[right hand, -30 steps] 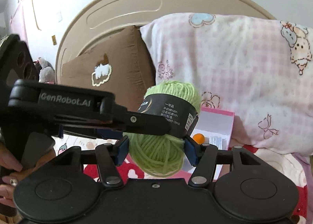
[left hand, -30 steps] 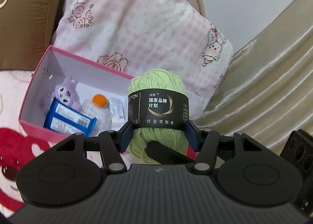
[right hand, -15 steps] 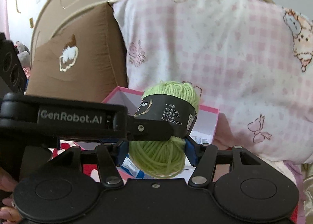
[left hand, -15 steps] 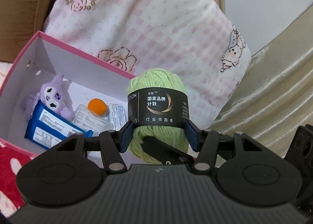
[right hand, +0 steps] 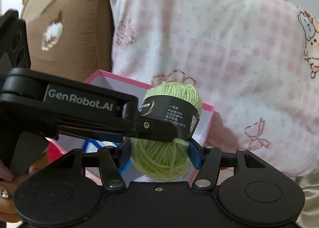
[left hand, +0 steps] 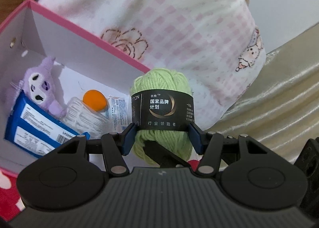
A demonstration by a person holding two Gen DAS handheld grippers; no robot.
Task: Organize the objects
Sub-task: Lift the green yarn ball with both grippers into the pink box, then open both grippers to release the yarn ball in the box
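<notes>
A light green yarn ball (left hand: 161,86) with a black paper band is held by both grippers at once. My left gripper (left hand: 162,138) is shut on the yarn ball across its lower half. My right gripper (right hand: 159,153) is shut on the same yarn ball (right hand: 159,158) from another side. The left gripper's arm crosses the right wrist view. The ball hangs above the right end of an open pink box (left hand: 83,30), which also shows in the right wrist view (right hand: 207,108).
Inside the box lie a purple plush toy (left hand: 40,86), a blue packet (left hand: 37,134), a clear container with an orange cap (left hand: 93,100) and a small sachet (left hand: 118,114). A pink checked pillow (left hand: 169,18), a brown cushion (right hand: 69,28) and beige satin fabric (left hand: 279,104) surround it.
Both grippers have carried the yarn ball forward and closer to the pink box, which now looms larger below it. Both grips are unchanged.
</notes>
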